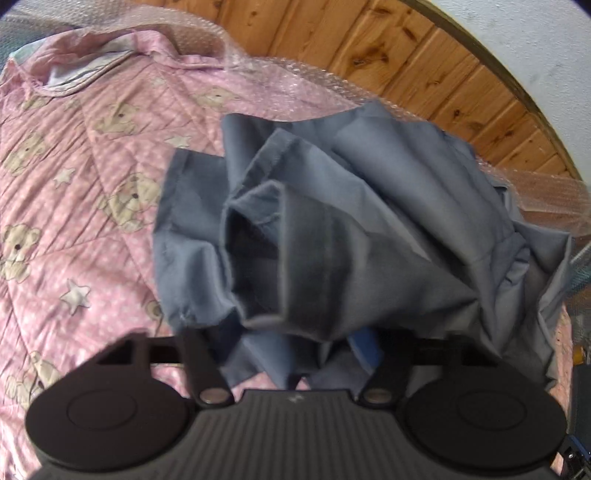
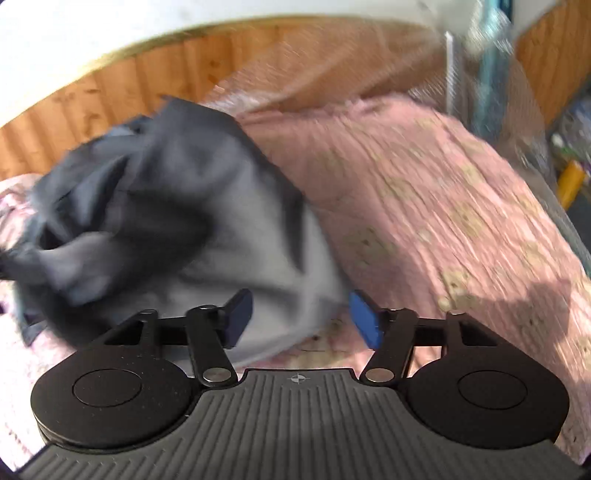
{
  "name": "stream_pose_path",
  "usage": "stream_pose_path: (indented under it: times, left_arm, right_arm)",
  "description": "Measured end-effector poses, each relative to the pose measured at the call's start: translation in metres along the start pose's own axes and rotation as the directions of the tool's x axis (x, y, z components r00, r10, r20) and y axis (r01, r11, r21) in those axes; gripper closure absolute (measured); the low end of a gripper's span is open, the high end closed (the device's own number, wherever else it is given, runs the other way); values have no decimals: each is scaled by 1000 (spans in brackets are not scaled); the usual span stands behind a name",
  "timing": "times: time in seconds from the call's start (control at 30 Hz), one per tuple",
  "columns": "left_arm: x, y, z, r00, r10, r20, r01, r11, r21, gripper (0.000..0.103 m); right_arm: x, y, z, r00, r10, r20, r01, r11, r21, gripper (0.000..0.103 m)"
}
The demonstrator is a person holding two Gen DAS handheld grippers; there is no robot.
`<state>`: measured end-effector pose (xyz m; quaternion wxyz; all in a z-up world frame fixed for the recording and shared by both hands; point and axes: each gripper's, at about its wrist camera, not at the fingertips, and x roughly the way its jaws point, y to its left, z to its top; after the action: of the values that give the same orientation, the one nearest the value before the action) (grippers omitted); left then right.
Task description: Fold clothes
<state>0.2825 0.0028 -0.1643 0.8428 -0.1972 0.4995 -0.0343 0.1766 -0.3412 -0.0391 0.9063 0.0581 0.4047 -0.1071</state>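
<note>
The grey garment lies bunched in loose folds on the pink teddy-bear quilt, with an open hem facing the left wrist camera. It drapes over the front of the left gripper, hiding its fingers apart from a sliver of blue pad, so whether that gripper is spread or pinching the cloth cannot be told. In the blurred right wrist view, the garment's near edge sits between the blue pads of the right gripper, which stand spread apart. Beyond the garment, bubble wrap and a wood-panelled wall border the quilt.
</note>
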Motion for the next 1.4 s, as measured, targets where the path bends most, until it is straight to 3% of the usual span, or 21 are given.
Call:
stream_pose_path:
  times: [0.1, 0.17, 0.23, 0.33, 0.43, 0.5, 0.53, 0.57, 0.6, 0.73, 0.87, 0.93, 1.0, 1.03, 1.1, 1.13, 1.17, 1.23, 1.3, 1.37, 1.4]
  left_arm:
    - [-38, -14, -4, 983, -161, 88, 153, 984, 88, 103]
    - [-81, -22, -11, 945, -290, 151, 264, 949, 173, 103]
    - [-121, -21, -28, 911, -376, 171, 332, 912, 240, 103]
    - [-149, -6, -50, 920, -358, 160, 312, 915, 257, 102]
    - [-153, 16, -68, 949, -273, 157, 241, 950, 198, 87]
    - [-153, 33, -77, 965, -217, 147, 196, 970, 146, 72]
    - [-153, 41, -80, 971, -194, 139, 178, 977, 121, 69]
    - [-154, 47, -82, 974, -180, 139, 165, 980, 107, 61]
    - [-155, 54, -84, 976, -166, 140, 154, 984, 94, 53]
    - [-158, 74, -82, 977, -157, 147, 149, 987, 62, 46]
    - [-149, 68, -74, 972, -182, 150, 174, 983, 63, 43]
    - [-143, 60, -72, 969, -200, 145, 191, 979, 76, 42]
    - [-136, 51, -72, 968, -215, 133, 204, 975, 92, 40]
    - [-133, 47, -73, 967, -222, 126, 210, 973, 101, 39]
    - [-129, 43, -76, 969, -217, 121, 205, 974, 101, 32]
    - [-128, 44, -77, 970, -211, 119, 201, 975, 96, 29]
    - [-126, 44, -79, 974, -197, 116, 187, 978, 87, 26]
    - [-121, 50, -80, 979, -175, 105, 168, 983, 70, 26]
    - [-121, 58, -81, 985, -137, 105, 132, 990, 50, 26]
    - [-125, 70, -83, 988, -102, 119, 101, 995, 15, 25]
    - [-128, 77, -84, 988, -84, 126, 85, 996, -5, 24]
  right_arm:
    - [-31, 38, 1, 989, 123, 79, -111, 984, -138, 29]
    - [-48, 70, 3, 970, 208, 130, -166, 946, -278, 14]
    - [-58, 104, -1, 944, 293, 155, -205, 883, -423, 10]
    - [-57, 156, -6, 918, 361, 165, -187, 760, -622, 1]
    - [-24, 214, -16, 940, 320, 116, -107, 603, -790, 4]
    - [11, 238, -20, 963, 253, 89, -66, 545, -836, 16]
    - [28, 250, -22, 973, 219, 77, -48, 514, -857, 40]
    - [42, 254, -18, 981, 194, 23, -82, 514, -854, 82]
    - [51, 252, -9, 983, 182, -31, -127, 541, -832, 100]
    - [11, 205, 36, 975, 208, 83, -98, 732, -674, 103]
    - [-21, 75, 75, 974, -19, 225, 106, 917, -384, 103]
    - [-19, 3, 73, 962, -168, 216, 218, 946, -238, 103]
    - [3, -74, 44, 934, -340, 111, 353, 926, -136, 103]
    - [9, -101, 31, 917, -396, 44, 399, 911, -105, 102]
    - [-7, -118, 19, 895, -445, 35, 446, 893, -57, 90]
    - [-14, -98, 18, 920, -381, 86, 387, 919, -67, 80]
    - [-22, -77, 17, 939, -315, 136, 327, 941, -81, 54]
    - [-37, -35, 14, 957, -175, 230, 206, 971, -119, 23]
    - [-51, 6, 12, 948, -28, 316, 85, 982, -167, 16]
    - [-66, 48, 10, 913, 121, 390, -32, 974, -226, 16]
    - [-47, 73, 9, 921, 217, 324, -132, 955, -266, 16]
